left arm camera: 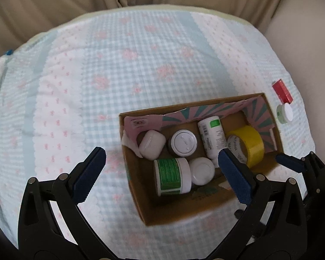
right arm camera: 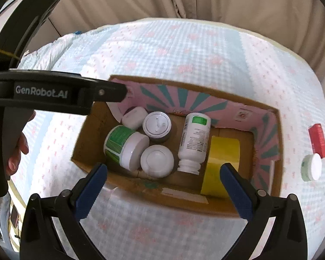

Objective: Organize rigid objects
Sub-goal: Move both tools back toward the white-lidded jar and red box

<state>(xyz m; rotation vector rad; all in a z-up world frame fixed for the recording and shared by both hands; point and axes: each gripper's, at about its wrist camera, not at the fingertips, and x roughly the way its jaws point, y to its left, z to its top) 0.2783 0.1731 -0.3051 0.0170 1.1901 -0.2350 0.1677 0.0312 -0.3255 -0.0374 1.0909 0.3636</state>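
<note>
While I look down along my left gripper, its blue pads stand spread wide with nothing between them: the left pad is over the quilt, the right pad over the open box. Inside the box I see a white case at the far left, a round-lidded jar beside it, a white bottle lying down, and yellow tape standing on edge at the right. Nearer me lie a green-labelled jar on its side and a white domed lid touching it. Outside the box, to its right on the quilt, sit a red carton and a small tub just beside it. A blue pad of my right gripper pokes in at the right edge. From my right gripper, the pads are likewise spread and empty, hanging over the near wall of the box. The same things lie within: case, round-lidded jar, green-labelled jar, domed lid, bottle with its neck toward me, and tape against the right pad. The carton and tub stay outside at the right. My left gripper's black arm crosses the upper left, with my fingers below it.
</note>
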